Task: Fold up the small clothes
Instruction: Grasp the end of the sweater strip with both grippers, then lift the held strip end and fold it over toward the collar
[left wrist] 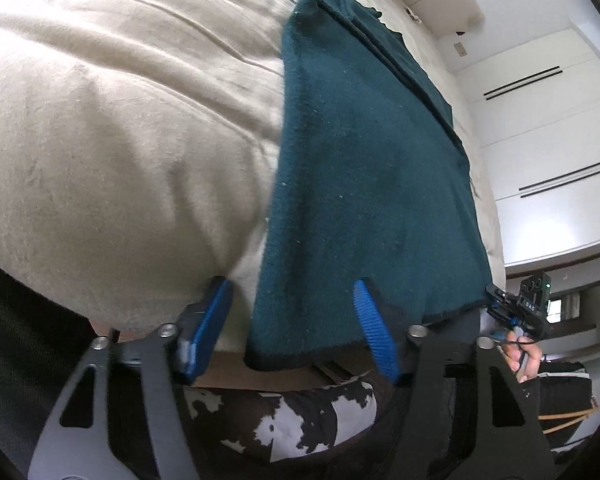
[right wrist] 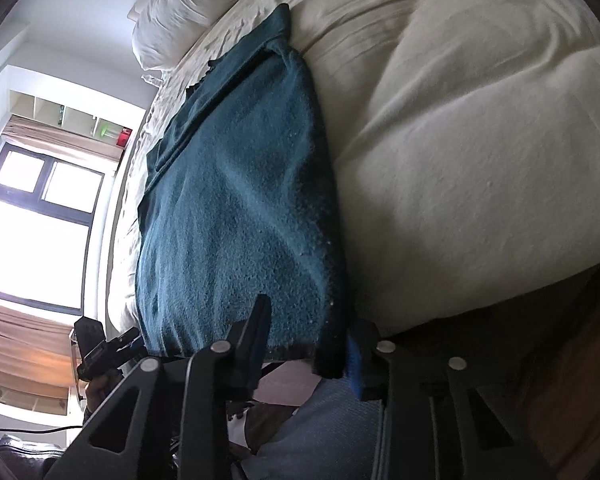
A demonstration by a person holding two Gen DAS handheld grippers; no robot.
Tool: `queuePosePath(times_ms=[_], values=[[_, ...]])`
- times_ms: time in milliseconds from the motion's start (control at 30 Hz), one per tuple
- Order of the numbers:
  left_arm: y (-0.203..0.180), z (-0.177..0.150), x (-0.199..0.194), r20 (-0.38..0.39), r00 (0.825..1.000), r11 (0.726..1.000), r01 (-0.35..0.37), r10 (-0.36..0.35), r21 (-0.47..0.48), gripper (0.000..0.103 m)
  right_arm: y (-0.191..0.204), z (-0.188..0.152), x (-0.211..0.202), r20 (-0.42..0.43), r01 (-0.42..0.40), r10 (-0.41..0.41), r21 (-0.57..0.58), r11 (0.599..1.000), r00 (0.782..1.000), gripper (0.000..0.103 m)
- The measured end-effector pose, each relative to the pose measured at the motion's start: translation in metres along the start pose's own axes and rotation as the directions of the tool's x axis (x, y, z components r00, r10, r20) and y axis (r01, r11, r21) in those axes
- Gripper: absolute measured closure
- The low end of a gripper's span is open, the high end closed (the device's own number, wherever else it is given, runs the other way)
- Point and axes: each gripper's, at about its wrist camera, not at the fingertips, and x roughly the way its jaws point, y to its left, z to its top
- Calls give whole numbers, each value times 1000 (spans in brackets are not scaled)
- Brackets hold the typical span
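Observation:
A dark teal fleece cloth (left wrist: 360, 180) (right wrist: 240, 220) lies flat and lengthwise on the cream bed sheet (left wrist: 120, 140) (right wrist: 460, 160), its near hem hanging just past the bed's edge. My left gripper (left wrist: 296, 328) straddles the hem's left corner. One blue pad rests over the fleece and the other stands off it, so the jaws are open. My right gripper (right wrist: 308, 344) straddles the other near corner with a narrower gap. The fleece lies unbunched between its fingers and I see no pinch. Each wrist view shows the other gripper (left wrist: 500, 300) (right wrist: 128, 342) at its own corner.
A white pillow (right wrist: 172, 12) sits at the bed's far end. A bright window (right wrist: 32, 208) and shelves (right wrist: 80, 120) are on one side, white wardrobe doors (left wrist: 548, 128) on the other. The person's patterned trousers (left wrist: 300, 412) and a hand (left wrist: 524, 356) are close below the bed edge.

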Motion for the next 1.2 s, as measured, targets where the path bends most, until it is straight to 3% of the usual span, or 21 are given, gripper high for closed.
queuePosePath(times_ms=[267, 367, 433, 600, 900, 1200], values=[[5, 8, 7, -34, 999, 1000, 6, -7, -13, 71, 1, -3, 3, -16, -12, 12, -8, 1000, 1000, 81], [11, 5, 7, -43, 998, 999, 38, -39, -35, 71, 2, -4, 1, -18, -17, 17, -15, 1000, 1000, 84], [12, 3, 7, -46, 998, 999, 38, -40, -35, 72, 3, -4, 1, -19, -16, 15, -20, 1000, 1000, 91], [15, 5, 9, -43, 999, 999, 22, -23, -38, 95, 6, -5, -1, -12, -19, 18, -31, 999, 1000, 94], [5, 5, 1, -15, 998, 998, 63, -63, -17, 99, 7, -10, -8, 15, -34, 34, -40, 999, 999, 96], [-7, 18, -23, 56, 976, 976, 215, -213, -37, 99, 26, -8, -17, 58, -100, 105, -80, 992, 993, 96]])
